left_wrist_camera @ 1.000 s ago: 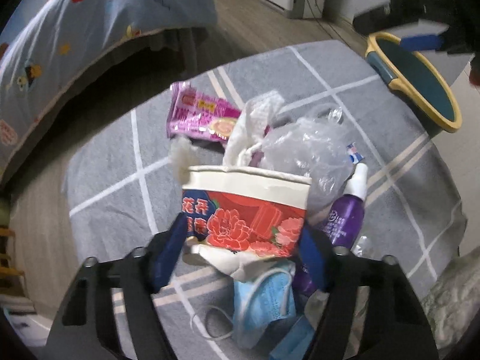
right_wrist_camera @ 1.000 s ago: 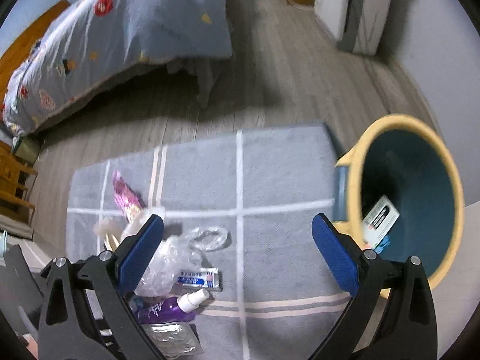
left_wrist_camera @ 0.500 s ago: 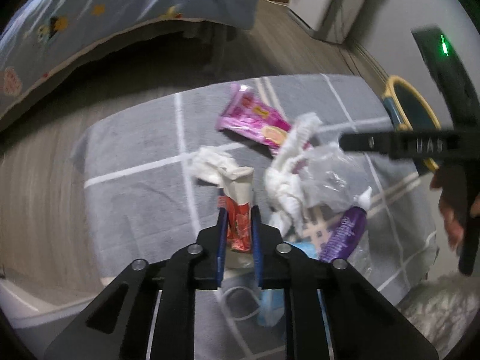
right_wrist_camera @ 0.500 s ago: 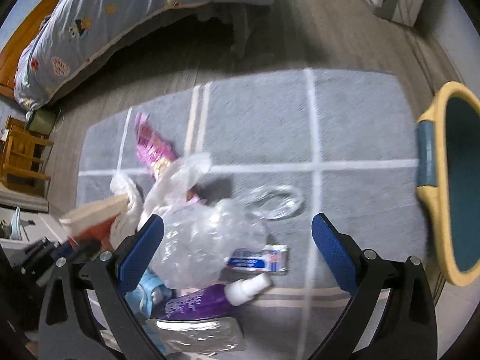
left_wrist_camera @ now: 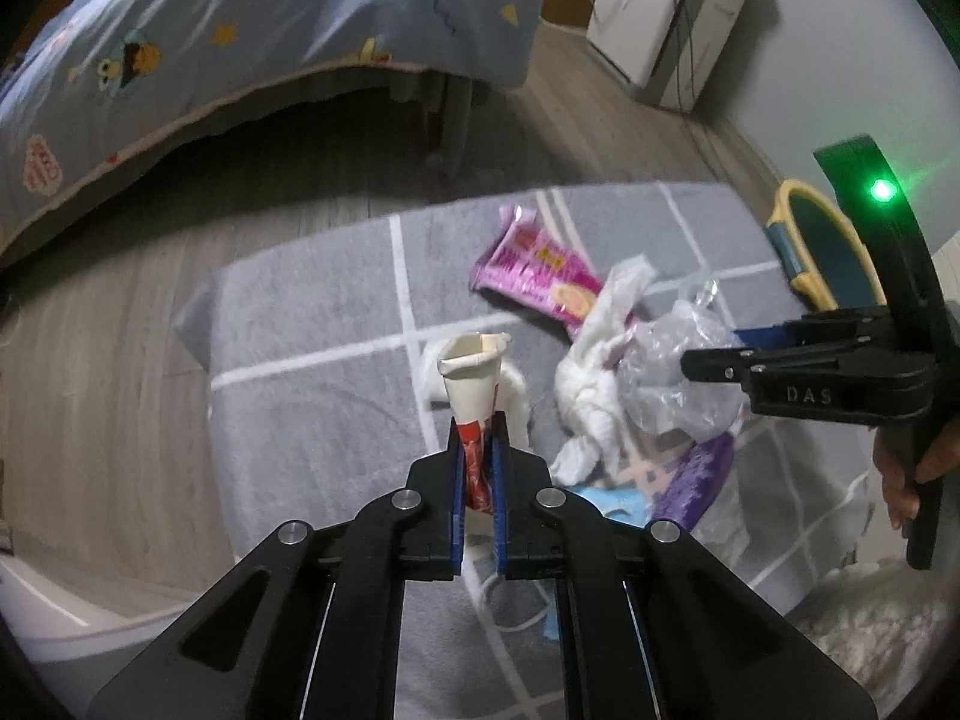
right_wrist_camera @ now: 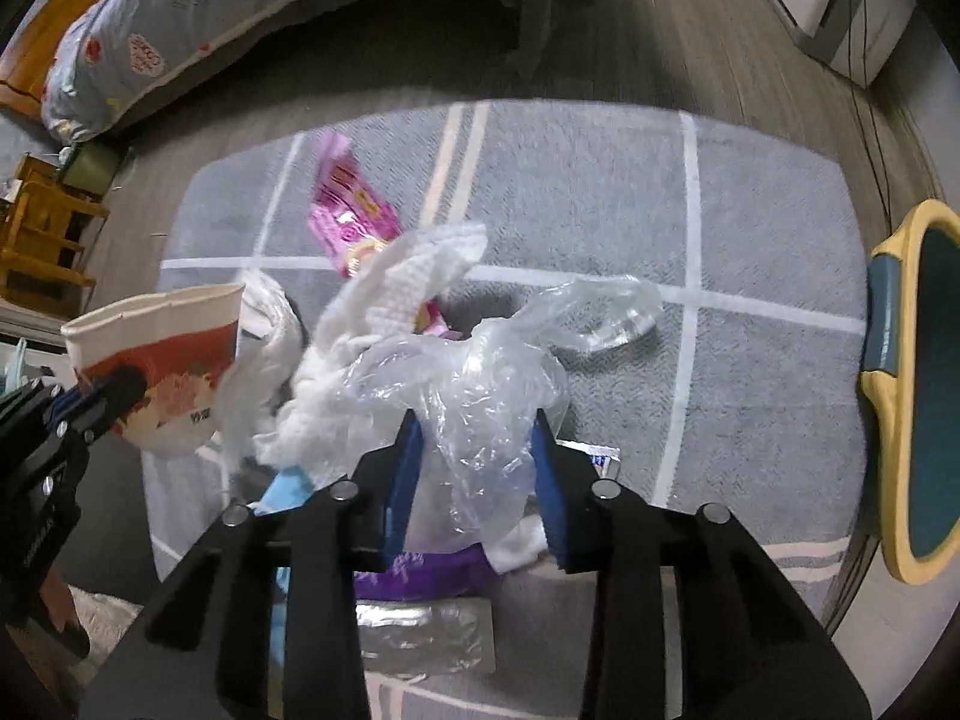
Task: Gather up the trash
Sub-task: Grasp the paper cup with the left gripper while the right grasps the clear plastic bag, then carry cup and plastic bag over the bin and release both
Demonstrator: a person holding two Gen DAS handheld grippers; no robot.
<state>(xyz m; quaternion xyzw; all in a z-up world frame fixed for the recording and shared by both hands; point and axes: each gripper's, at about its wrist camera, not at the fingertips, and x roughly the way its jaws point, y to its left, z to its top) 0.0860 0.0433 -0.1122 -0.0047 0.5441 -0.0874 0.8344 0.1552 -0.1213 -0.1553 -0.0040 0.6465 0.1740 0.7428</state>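
My left gripper [left_wrist_camera: 478, 450] is shut on a squashed red and white paper cup [left_wrist_camera: 474, 384] and holds it above the grey rug [left_wrist_camera: 312, 324]; the cup also shows in the right wrist view [right_wrist_camera: 162, 360]. My right gripper [right_wrist_camera: 477, 456] has its jaws around a crumpled clear plastic bag [right_wrist_camera: 480, 384], partly closed, touching it on both sides. Around it lie white tissue [right_wrist_camera: 390, 300], a pink snack wrapper [right_wrist_camera: 351, 216], a purple bottle [right_wrist_camera: 420, 570], a blue face mask [left_wrist_camera: 618, 501] and a foil packet [right_wrist_camera: 420, 636].
A yellow-rimmed teal trash bin [right_wrist_camera: 918, 384] stands at the rug's right edge. A bed with a blue cartoon cover [left_wrist_camera: 240, 30] lies beyond the rug, a white appliance [left_wrist_camera: 666, 18] by the far wall. Wooden furniture [right_wrist_camera: 42, 240] is at the left.
My right gripper has come down over the trash pile and narrowed from wide open onto the clear plastic bag. My left gripper has lifted the squashed cup slightly.
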